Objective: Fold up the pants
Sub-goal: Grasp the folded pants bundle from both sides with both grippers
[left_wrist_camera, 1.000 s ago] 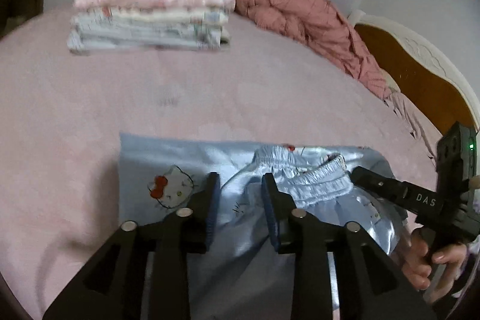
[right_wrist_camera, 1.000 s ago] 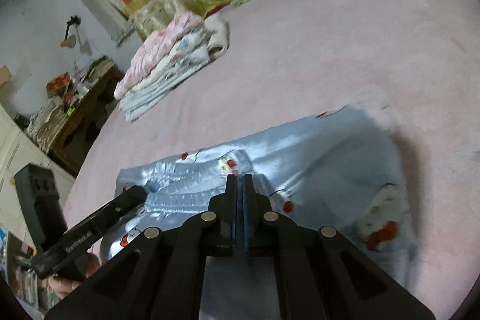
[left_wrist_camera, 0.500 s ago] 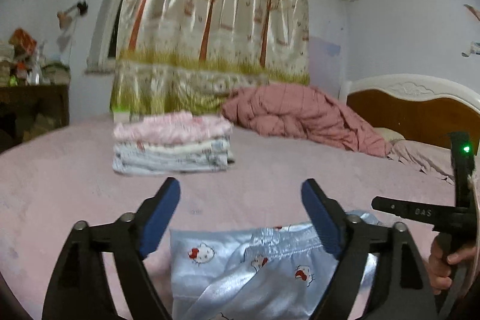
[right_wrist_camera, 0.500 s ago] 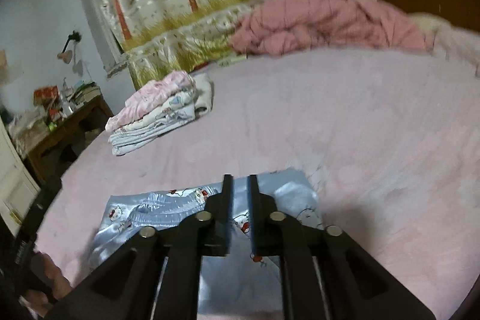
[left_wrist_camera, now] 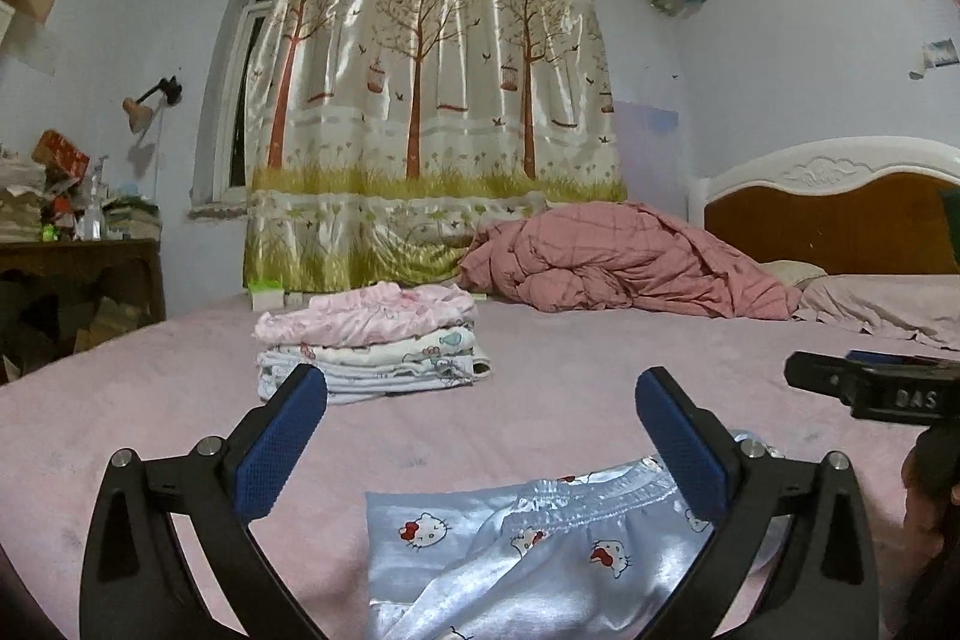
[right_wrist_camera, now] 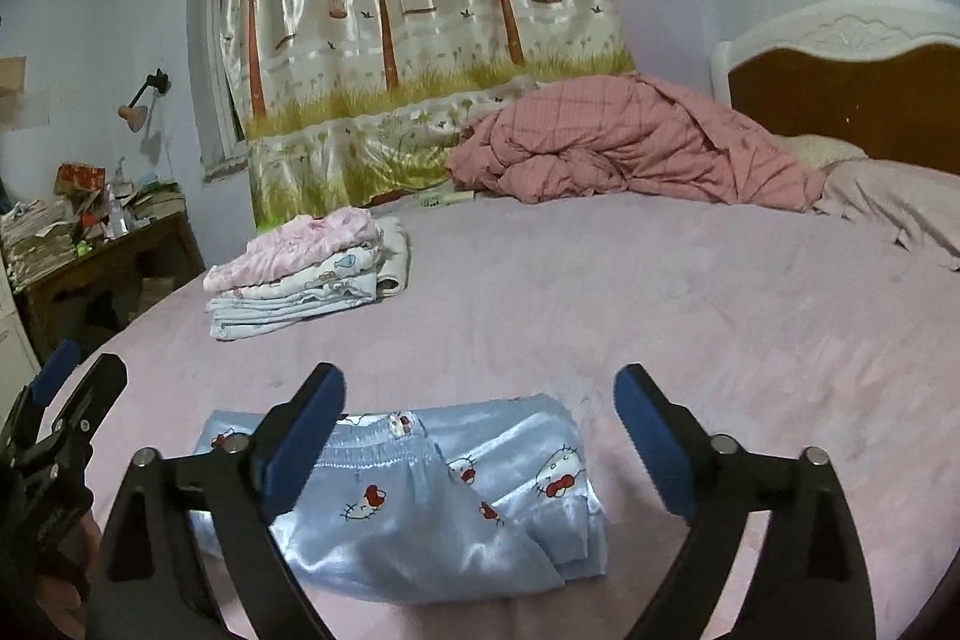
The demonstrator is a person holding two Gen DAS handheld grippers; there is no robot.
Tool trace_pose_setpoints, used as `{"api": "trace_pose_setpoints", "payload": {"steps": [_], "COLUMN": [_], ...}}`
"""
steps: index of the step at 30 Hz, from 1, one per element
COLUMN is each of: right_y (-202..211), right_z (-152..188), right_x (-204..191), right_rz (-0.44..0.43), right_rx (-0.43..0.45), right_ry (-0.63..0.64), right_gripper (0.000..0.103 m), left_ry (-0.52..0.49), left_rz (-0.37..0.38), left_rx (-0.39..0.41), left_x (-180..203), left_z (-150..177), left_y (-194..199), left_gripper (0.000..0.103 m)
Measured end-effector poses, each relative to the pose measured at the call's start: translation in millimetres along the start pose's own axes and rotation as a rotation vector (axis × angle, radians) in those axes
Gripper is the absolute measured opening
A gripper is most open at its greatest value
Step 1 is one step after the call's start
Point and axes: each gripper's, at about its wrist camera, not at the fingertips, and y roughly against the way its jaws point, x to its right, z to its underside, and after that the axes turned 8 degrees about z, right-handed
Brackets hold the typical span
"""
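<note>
Left wrist view first: our left gripper [left_wrist_camera: 480, 436] has its blue-padded jaws spreading wide with nothing between them, hovering over the pale blue satin pants with the cartoon cat print [left_wrist_camera: 540, 550], which lie folded on the pink bedsheet [left_wrist_camera: 150, 430] right below us. Further back sits a neat stack of folded pink and white clothes [left_wrist_camera: 366, 346], with a crumpled pink checked duvet [left_wrist_camera: 624, 268] behind it and a tree-print curtain [left_wrist_camera: 432, 112] on the far wall. Right wrist view next: our right gripper [right_wrist_camera: 477, 436] is also opening up, jaws apart and empty, not touching the pants, which sit as a compact folded bundle on the sheet just under and between the fingers, well apart from the clothes stack.
</note>
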Motion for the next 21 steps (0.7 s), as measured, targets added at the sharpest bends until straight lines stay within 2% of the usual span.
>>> {"api": "trace_pose_setpoints", "payload": {"steps": [9,12,15,17,20,21], "right_y": [5.3,10.5,20.6,26.6,30.9,30.0], "right_z": [1.2,-0.4,0.4,2.1,8.0,11.8], "right_x": [-6.8,-4.3,0.4,2.7,6.0,8.1], "right_rz": [0.024,0.015,0.000,-0.014,-0.029,-0.057], "right_rx": [0.018,0.020,0.012,-0.011,-0.101,-0.162], "right_ry": [0.045,0.030,0.004,-0.009,-0.031,-0.050], "right_gripper": [0.102,0.102,0.102,0.102,0.102,0.102], "left_ry": [0.063,0.159,0.259,0.345,0.551,0.635], "left_rz": [-0.001,-0.023,0.002,0.014,0.082,0.105], "left_rx": [-0.030,-0.120,-0.207,-0.295,-0.434,-0.473], "left_x": [-8.0,-10.7,-9.7,-9.7,-15.8,-18.7], "left_z": [-0.8,-2.5,3.0,10.1,27.8,35.4], "left_y": [2.1,12.2,29.8,36.2,36.6,35.1], "left_gripper": [0.102,0.102,0.102,0.102,0.101,0.099]}}
